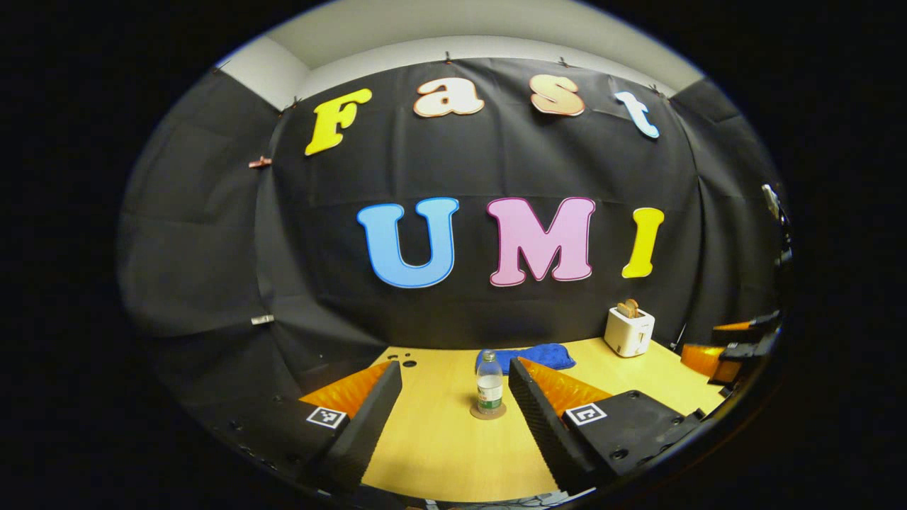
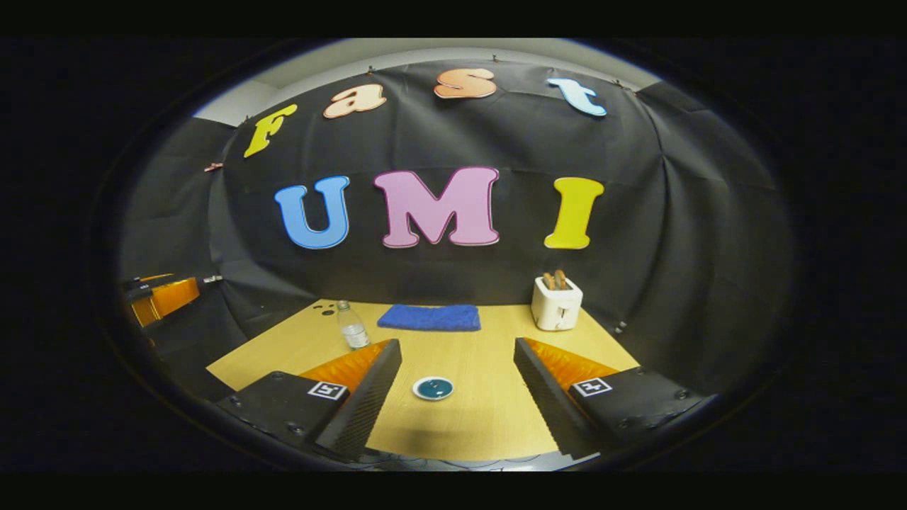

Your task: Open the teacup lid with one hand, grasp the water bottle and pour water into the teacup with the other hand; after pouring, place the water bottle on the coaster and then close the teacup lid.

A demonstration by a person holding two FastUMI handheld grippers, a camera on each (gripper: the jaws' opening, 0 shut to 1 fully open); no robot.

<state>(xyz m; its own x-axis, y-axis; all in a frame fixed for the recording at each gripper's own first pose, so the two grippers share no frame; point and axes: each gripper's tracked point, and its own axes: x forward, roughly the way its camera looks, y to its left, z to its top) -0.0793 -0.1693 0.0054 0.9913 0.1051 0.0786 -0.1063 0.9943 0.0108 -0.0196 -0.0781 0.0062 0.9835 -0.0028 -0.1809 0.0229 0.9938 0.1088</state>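
Observation:
A clear water bottle [image 1: 489, 386], partly filled and capped, stands upright on a round brown coaster [image 1: 488, 412] on the wooden table. My left gripper [image 1: 454, 368] is open, and the bottle sits ahead between its fingers, nearer the right one, not touched. In the right gripper view the teacup [image 2: 433, 387] looks small and round, with a white rim and a teal lid on top. It lies between the fingers of my open right gripper [image 2: 457, 347], closer to the left one. The bottle [image 2: 352, 326] stands farther back on the left.
A folded blue cloth [image 1: 528, 356] [image 2: 429, 317] lies at the table's back edge. A white toaster [image 1: 628, 329] [image 2: 556, 302] holding toast stands at the back right. The other gripper appears at the right edge [image 1: 737, 343] and left edge [image 2: 159, 296]. Small dark holes [image 2: 326, 308] mark the table's back left.

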